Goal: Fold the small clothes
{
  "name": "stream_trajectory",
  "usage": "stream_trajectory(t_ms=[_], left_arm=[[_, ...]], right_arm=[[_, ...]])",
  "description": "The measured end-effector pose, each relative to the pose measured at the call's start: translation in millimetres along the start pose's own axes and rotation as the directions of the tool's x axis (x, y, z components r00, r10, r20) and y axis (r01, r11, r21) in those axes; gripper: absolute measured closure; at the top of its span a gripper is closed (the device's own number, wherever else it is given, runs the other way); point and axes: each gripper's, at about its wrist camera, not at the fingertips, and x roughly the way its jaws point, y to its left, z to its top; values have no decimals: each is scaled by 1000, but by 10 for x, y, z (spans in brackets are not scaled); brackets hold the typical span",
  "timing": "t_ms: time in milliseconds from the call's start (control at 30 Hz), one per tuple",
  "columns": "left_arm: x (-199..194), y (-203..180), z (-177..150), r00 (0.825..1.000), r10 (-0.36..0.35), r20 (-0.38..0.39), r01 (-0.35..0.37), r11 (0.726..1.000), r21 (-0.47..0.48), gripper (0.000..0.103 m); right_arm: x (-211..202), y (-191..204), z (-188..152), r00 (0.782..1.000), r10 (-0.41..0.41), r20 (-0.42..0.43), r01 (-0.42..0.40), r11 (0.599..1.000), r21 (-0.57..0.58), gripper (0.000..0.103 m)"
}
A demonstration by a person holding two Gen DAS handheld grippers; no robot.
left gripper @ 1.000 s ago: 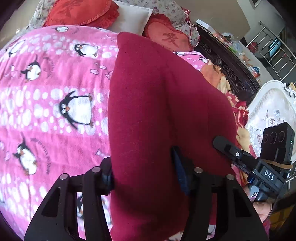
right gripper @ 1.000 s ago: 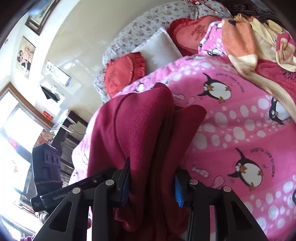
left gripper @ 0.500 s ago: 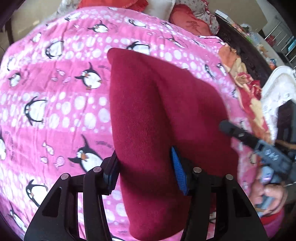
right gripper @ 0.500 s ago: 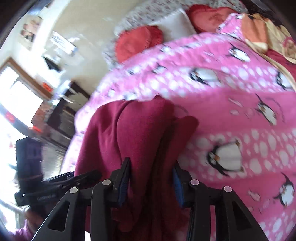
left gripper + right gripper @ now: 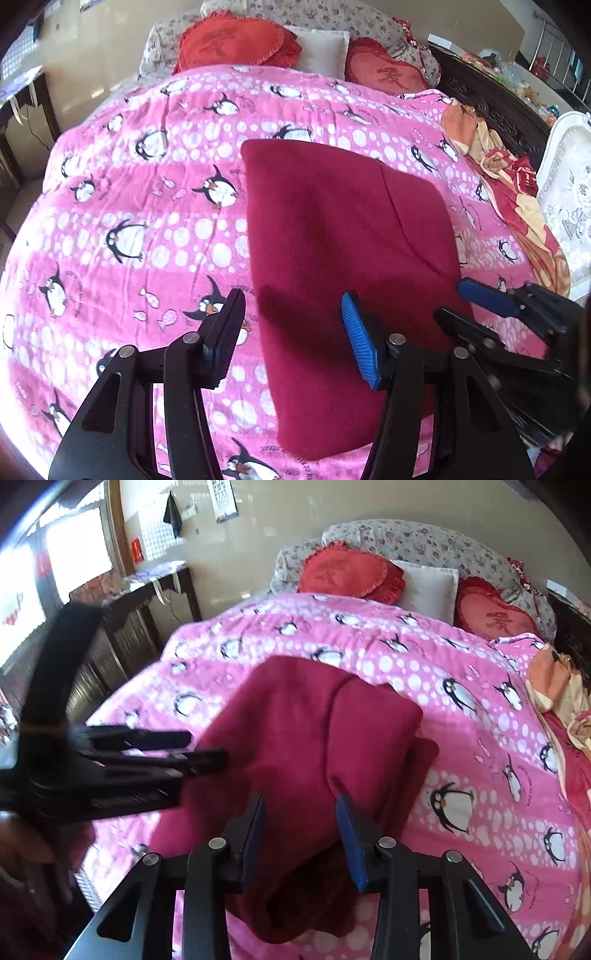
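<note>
A dark red fleece garment (image 5: 343,236) lies folded flat on the pink penguin blanket (image 5: 140,206). My left gripper (image 5: 291,332) is open just above the garment's near left edge and holds nothing. My right gripper (image 5: 301,825) is open, its fingers either side of the garment's (image 5: 303,731) near edge, where the cloth sags between them. The right gripper also shows at the right of the left wrist view (image 5: 517,314). The left gripper also shows at the left of the right wrist view (image 5: 155,753).
Red cushions (image 5: 236,44) and a white pillow (image 5: 321,51) lie at the head of the bed. An orange and red blanket (image 5: 509,184) is heaped along the right side. A dark wooden bench (image 5: 129,627) stands left of the bed.
Both grippers lowered the red garment onto the blanket and opened. The garment went from hanging in the jaws to lying flat.
</note>
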Motion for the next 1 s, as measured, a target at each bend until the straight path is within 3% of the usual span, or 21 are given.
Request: stream_trajectory(t_ms=[67, 200, 367, 433, 500, 600, 933, 1000], left_arm=[[-49, 1, -17, 1000, 18, 20, -18, 1000, 3, 48], [-116, -6, -48, 998, 44, 46, -45, 999, 9, 48], [-208, 19, -81, 995, 62, 78, -61, 998, -13, 48], [-254, 11, -93, 993, 71, 93, -70, 997, -11, 48], [-294, 2, -97, 991, 78, 106, -77, 997, -8, 48], [-361, -10, -102, 989, 83, 126, -82, 997, -15, 48], [-517, -62, -171, 983, 92, 161, -89, 996, -25, 48], [-539, -74, -181, 982, 94, 165, -92, 996, -22, 48]], right_arm=[[160, -186, -134, 996, -84, -43, 84, 996, 12, 69], [177, -501, -245, 999, 24, -46, -15, 985, 174, 68], [-101, -327, -189, 1000, 5, -19, -2, 991, 131, 68], [-242, -266, -138, 1000, 3, 17, -5, 991, 133, 65], [-389, -221, -92, 998, -9, 63, 0, 990, 138, 53], [-516, -176, -28, 994, -35, 105, 19, 989, 149, 53], [-647, -46, -58, 987, -96, 131, 68, 976, 207, 51], [-654, -10, -52, 986, -101, 134, 72, 976, 206, 42]])
